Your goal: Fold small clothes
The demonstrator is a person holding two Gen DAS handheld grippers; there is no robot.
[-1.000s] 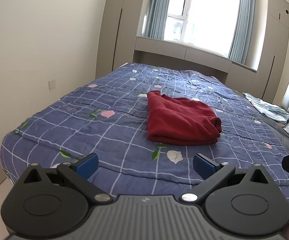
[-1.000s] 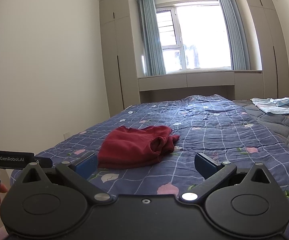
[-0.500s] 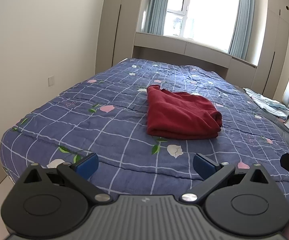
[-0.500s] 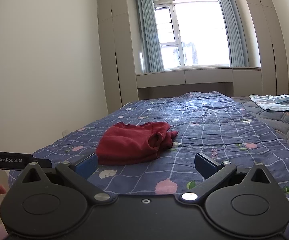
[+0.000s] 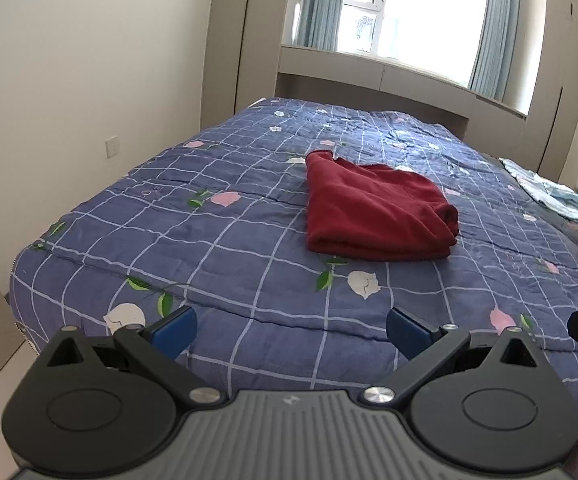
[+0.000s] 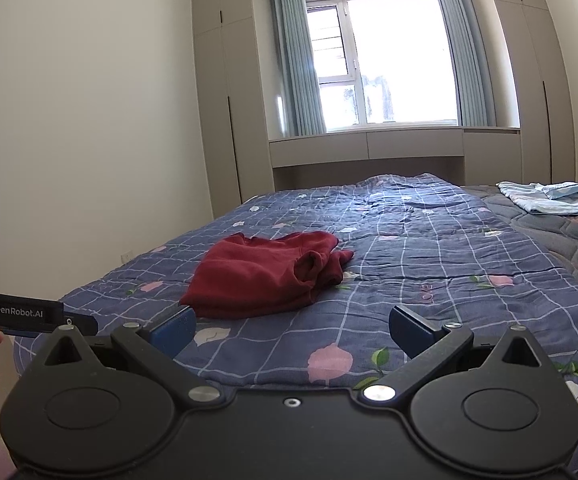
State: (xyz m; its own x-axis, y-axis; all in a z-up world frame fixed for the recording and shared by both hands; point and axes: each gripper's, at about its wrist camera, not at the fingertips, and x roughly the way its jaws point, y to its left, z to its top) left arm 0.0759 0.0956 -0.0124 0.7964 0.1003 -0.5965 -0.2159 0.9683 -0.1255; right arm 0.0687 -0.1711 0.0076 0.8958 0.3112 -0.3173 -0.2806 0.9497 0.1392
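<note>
A dark red garment [image 5: 373, 212] lies folded in a flat bundle on the blue checked quilt [image 5: 217, 236]; it also shows in the right wrist view [image 6: 269, 276], with a rumpled sleeve end toward the right. My left gripper [image 5: 291, 330] is open and empty, held above the near edge of the bed, well short of the garment. My right gripper [image 6: 293, 328] is open and empty, also short of the garment, which lies ahead and to the left of it.
A light blue cloth [image 6: 545, 196] lies on a grey cover at the far right of the bed. Wardrobes [image 6: 225, 104] and a window ledge [image 6: 369, 144] stand behind the bed. A wall runs along the left side. The left gripper's body [image 6: 21, 312] shows at the right wrist view's left edge.
Both grippers have drawn back and tilted slightly, so the bed and garment sit a little farther off. The garment has not moved. Both grippers stay open.
</note>
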